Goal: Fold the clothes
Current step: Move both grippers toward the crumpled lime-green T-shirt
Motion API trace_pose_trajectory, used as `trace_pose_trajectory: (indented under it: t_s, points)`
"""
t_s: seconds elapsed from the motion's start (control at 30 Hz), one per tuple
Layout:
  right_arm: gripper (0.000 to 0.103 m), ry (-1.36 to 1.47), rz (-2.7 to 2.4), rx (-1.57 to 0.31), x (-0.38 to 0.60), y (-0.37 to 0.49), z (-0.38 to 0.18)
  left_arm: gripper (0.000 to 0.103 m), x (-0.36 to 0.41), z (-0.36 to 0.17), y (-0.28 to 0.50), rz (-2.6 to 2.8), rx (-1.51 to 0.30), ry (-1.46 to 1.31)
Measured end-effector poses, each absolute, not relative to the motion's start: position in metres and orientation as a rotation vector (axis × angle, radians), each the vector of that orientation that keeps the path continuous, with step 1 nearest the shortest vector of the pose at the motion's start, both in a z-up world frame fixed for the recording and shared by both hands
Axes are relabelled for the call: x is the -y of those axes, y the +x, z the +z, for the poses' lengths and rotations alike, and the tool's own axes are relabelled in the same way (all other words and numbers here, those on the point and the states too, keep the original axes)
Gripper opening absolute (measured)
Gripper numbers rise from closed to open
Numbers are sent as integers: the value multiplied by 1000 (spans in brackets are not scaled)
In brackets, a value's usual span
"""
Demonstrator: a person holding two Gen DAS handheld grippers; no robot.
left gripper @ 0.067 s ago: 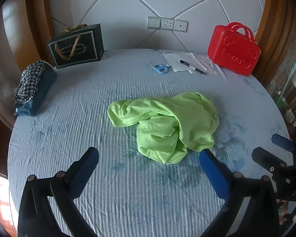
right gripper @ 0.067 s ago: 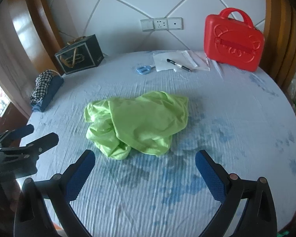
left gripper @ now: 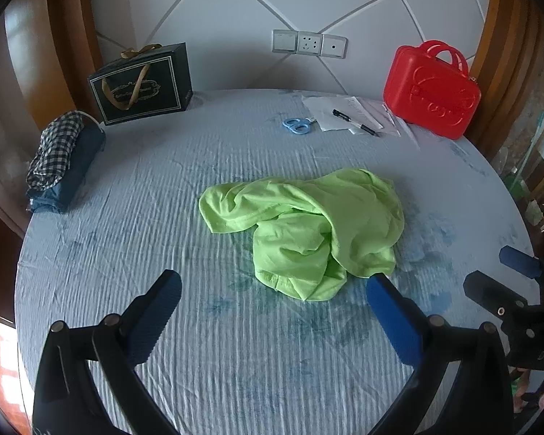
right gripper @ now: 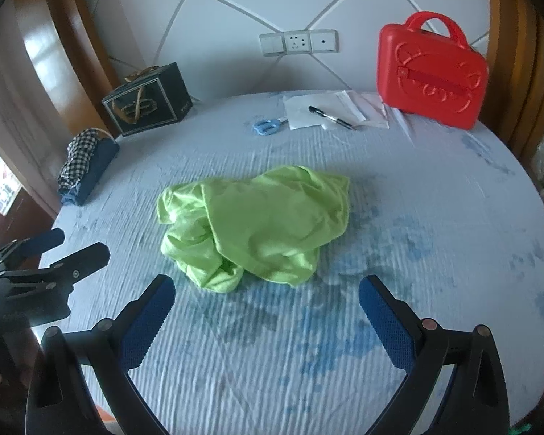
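- Folding not started: green shirt [left gripper: 304, 232] lies crumpled mid-table on blue cloth [left gripper: 163, 188], nothing flattened yet
- left gripper [left gripper: 272, 311] jaws wide apart, empty, near shirt's front edge
- right gripper [right gripper: 266, 311] likewise spread, holding nothing
- Far edge: scissors [left gripper: 296, 125], pen [left gripper: 353, 122] on papers, red case [left gripper: 431, 90], black gift box [left gripper: 141, 83], folded clothes pile [left gripper: 63, 159] left; none blocks the shirt

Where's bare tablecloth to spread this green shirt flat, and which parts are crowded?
Bare cloth lies near the table edge, between the green shirt and both open grippers, left gripper and right gripper, and right of the shirt. Crowded: the far rim, with gift box, scissors, papers and red case; folded clothes at left.
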State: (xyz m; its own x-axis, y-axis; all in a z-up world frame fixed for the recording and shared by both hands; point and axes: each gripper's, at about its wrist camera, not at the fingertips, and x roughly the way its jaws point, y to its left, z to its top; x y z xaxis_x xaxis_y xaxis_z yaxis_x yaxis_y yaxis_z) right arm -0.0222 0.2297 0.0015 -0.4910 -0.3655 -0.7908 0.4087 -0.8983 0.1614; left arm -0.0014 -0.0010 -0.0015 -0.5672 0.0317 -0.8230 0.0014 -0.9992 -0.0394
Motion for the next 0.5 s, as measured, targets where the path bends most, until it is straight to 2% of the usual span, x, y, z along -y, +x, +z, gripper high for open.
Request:
trace_pose_trajectory:
  t_s: [0.5]
  points:
    - [103,1271,-2416,-132,-222,-26,-4,103,10,-11,-4,2754,73,-1508]
